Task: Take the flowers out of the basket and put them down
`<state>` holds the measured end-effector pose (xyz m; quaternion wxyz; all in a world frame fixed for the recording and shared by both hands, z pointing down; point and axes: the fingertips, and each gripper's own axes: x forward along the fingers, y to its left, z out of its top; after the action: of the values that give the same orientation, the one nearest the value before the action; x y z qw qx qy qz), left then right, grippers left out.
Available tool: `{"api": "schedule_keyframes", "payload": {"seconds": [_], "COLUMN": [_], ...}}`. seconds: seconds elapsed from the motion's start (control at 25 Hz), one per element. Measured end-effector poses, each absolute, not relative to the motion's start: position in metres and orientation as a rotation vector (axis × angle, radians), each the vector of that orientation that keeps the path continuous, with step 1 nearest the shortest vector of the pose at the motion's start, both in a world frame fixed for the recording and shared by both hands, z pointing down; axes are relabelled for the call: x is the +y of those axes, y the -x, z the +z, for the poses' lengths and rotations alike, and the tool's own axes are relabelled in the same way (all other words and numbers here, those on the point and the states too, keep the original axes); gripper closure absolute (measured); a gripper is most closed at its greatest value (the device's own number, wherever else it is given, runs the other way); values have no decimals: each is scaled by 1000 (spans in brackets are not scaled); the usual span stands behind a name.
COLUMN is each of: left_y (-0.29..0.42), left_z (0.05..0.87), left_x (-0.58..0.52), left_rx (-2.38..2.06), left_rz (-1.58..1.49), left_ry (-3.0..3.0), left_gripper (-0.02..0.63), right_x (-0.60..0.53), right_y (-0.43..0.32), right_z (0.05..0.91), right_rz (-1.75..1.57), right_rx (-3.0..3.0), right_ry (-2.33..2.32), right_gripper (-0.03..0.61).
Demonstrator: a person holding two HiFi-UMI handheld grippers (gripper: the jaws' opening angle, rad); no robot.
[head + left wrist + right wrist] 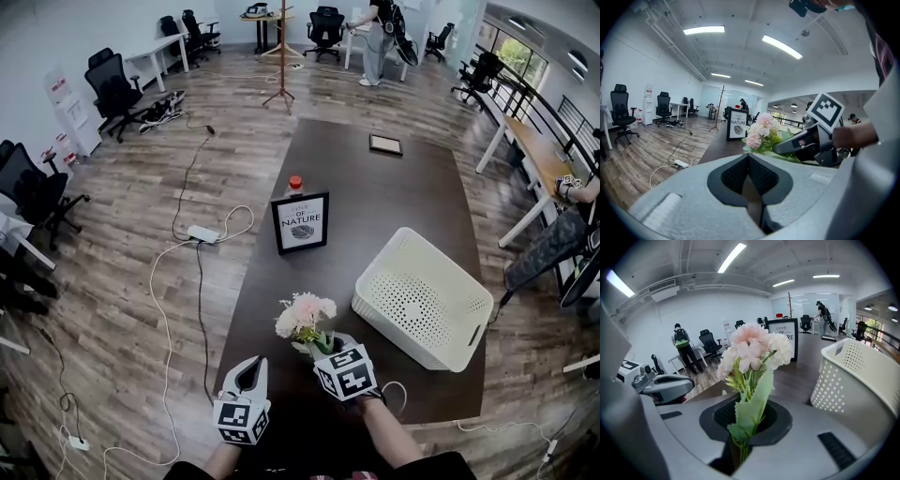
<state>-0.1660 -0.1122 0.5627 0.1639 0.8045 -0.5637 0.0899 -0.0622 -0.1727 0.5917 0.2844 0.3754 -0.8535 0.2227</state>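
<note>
Flowers (305,317): pale pink bunch, held over the table (375,202) near the basket (412,300), stems clamped in the right gripper (319,347). Judged light, soft, easily crushed; to be gripped at the stems only. Left gripper (249,367): jaws pressed together, nothing held.

On the desk (375,197), one white basket (422,300) is counted near the right edge, one framed sign (301,223) at the middle, one red-capped bottle (294,184) behind the sign, and one flat dark frame (385,144) toward the far edge. One bunch of flowers (305,317) is seen, and two tongs are counted: the left tongs (251,364) and the right tongs (323,343).
</note>
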Motion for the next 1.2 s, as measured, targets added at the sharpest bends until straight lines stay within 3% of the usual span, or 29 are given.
{"api": "schedule_keyframes", "payload": {"seconds": [1.2], "left_y": [166], "left_z": [563], "left_x": [-121], "left_rx": [-1509], "left_rz": [277], "left_ry": [-2354], "left_gripper": [604], "right_x": [-177], "right_y": [69], "right_z": [675], "right_rz": [819], "right_rx": [-2175], "right_ry": [-1041], "right_gripper": [506]}}
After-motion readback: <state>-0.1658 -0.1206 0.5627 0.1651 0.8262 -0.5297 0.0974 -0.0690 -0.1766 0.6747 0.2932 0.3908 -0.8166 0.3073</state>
